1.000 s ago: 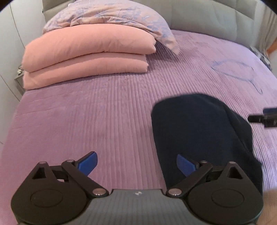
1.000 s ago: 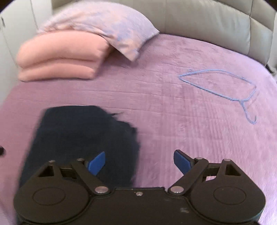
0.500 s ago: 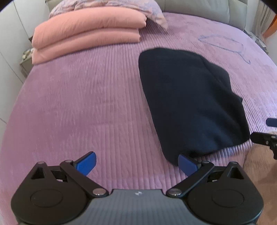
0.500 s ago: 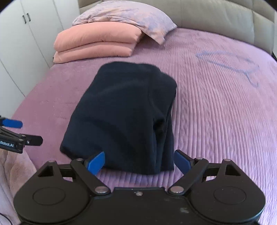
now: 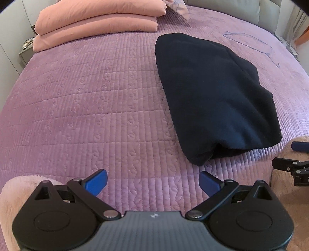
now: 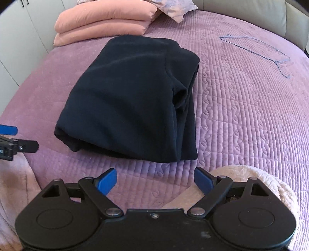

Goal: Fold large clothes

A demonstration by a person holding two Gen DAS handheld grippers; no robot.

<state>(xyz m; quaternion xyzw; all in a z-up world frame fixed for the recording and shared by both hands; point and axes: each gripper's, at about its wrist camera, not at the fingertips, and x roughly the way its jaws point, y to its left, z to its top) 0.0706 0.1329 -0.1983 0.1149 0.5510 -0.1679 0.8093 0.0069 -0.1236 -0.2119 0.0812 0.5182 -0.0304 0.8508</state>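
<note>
A dark navy garment (image 5: 214, 96) lies folded into a thick bundle on the purple quilted bed (image 5: 87, 108); it also shows in the right wrist view (image 6: 131, 96). My left gripper (image 5: 152, 183) is open and empty, near the bed's front edge, left of the bundle. My right gripper (image 6: 155, 180) is open and empty, just in front of the bundle's near edge. The right gripper's tips show at the right edge of the left view (image 5: 289, 164); the left gripper's tips show at the left edge of the right view (image 6: 13, 142).
Folded pink bedding (image 5: 96, 21) and a patterned pillow (image 6: 173, 7) are stacked at the head of the bed. A blue wire hanger (image 6: 260, 50) lies on the far right of the quilt. Fluffy pink fabric (image 6: 256, 179) sits close under both grippers.
Both grippers have pulled back from the bundle toward the bed's front edge, staying open. The folded garment lies still and now shows whole in both views.
</note>
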